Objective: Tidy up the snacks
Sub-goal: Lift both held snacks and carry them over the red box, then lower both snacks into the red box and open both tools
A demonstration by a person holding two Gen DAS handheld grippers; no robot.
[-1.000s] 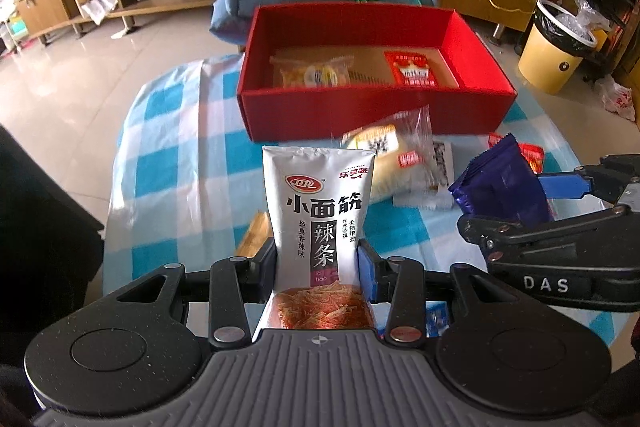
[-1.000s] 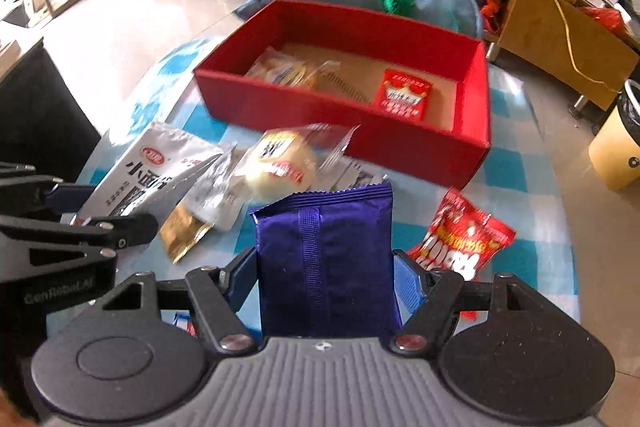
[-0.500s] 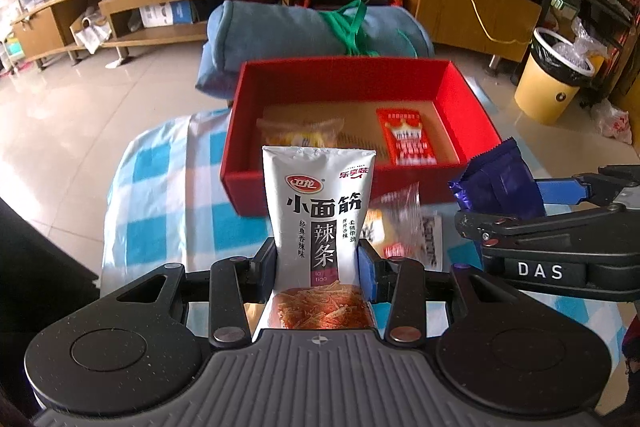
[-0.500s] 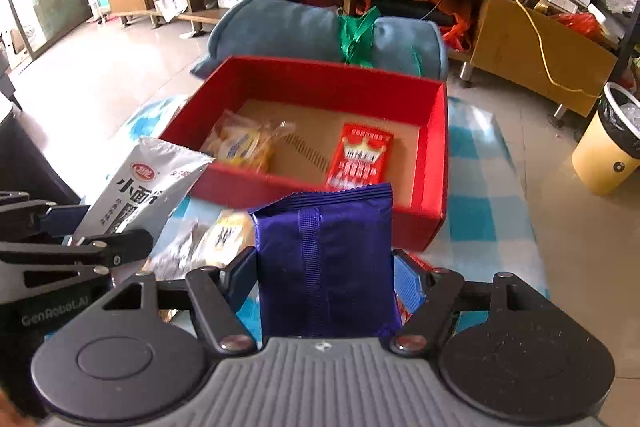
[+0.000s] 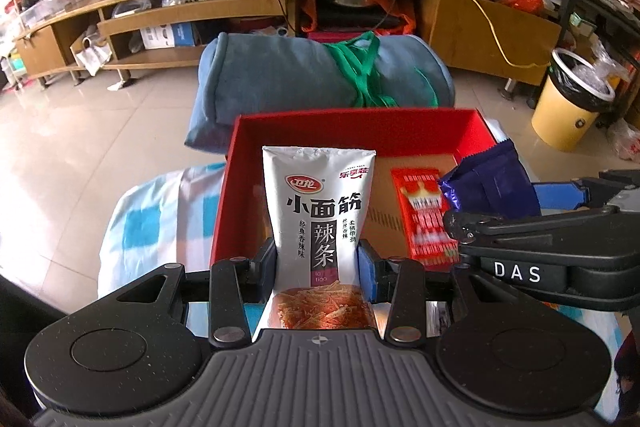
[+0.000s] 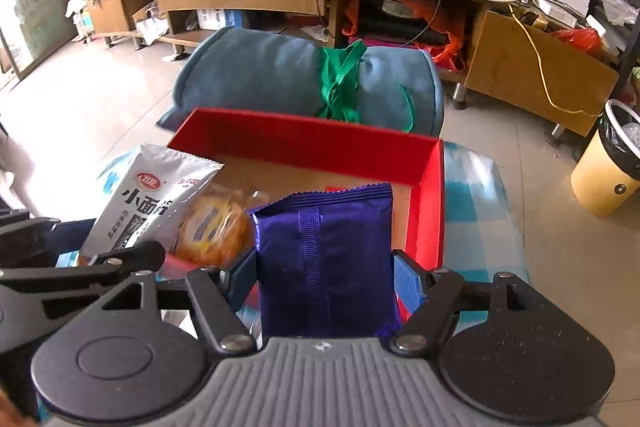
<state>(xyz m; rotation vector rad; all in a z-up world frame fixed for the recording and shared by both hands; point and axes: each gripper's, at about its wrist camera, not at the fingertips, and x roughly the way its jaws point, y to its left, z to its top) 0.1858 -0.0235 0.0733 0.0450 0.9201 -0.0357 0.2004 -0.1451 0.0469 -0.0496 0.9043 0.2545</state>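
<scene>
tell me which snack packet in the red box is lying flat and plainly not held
The red packet on the box floor. The white packet and purple packet are each clamped in a hand-held gripper.

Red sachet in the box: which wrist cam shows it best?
Left wrist. The red sachet lies flat on the floor of the red box, nearly fully visible. In the right wrist view the purple packet hides all but a sliver.

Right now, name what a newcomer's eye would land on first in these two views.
First, the white spicy-strip packet standing upright in the left gripper, dead centre of the left view, and the purple packet clamped in the right gripper. Behind both sits the open red box, with a red sachet lying flat on its cardboard floor.
</scene>
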